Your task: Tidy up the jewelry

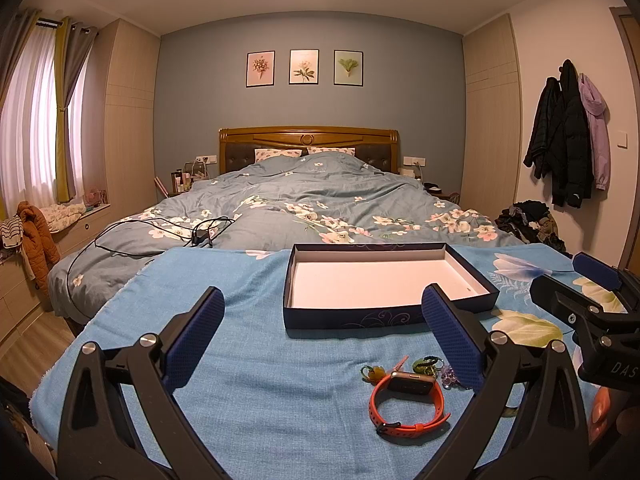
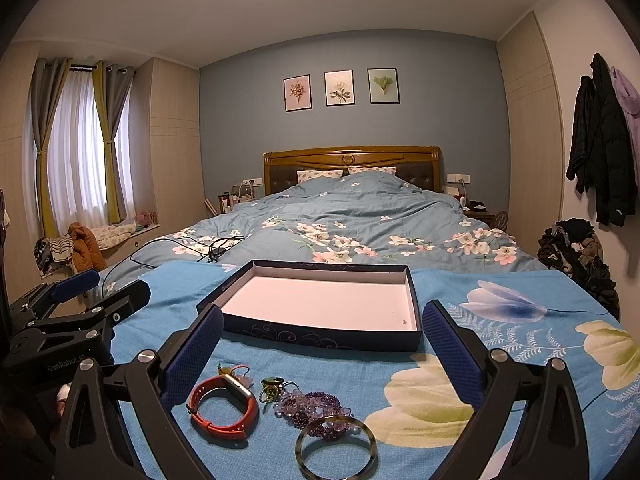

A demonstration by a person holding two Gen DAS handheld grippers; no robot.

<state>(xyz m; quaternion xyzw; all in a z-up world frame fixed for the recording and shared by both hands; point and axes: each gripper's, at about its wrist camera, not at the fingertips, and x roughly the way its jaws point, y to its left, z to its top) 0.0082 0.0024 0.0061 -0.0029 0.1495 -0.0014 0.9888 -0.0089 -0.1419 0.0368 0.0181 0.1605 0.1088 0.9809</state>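
Note:
An open dark blue box [image 1: 352, 316] with a bare white inside lies on the blue floral cloth; it also shows in the right wrist view [image 2: 320, 338]. In front of it lie an orange-strapped watch [image 2: 224, 410] [image 1: 408, 404], a small green charm [image 2: 272, 386], purple bead bracelets [image 2: 316, 406], a grey-green bangle [image 2: 336, 450] and an amber trinket [image 1: 376, 374]. My left gripper [image 1: 324, 332] is open and empty, left of the watch. My right gripper [image 2: 320, 352] is open and empty above the jewelry.
The cloth [image 1: 248, 344] covers the foot of a bed with a floral duvet [image 1: 304, 208]. A black cable [image 1: 160, 232] lies on the duvet at the left. Coats [image 1: 568, 140] hang on the right wall above a pile of clothes [image 1: 528, 224].

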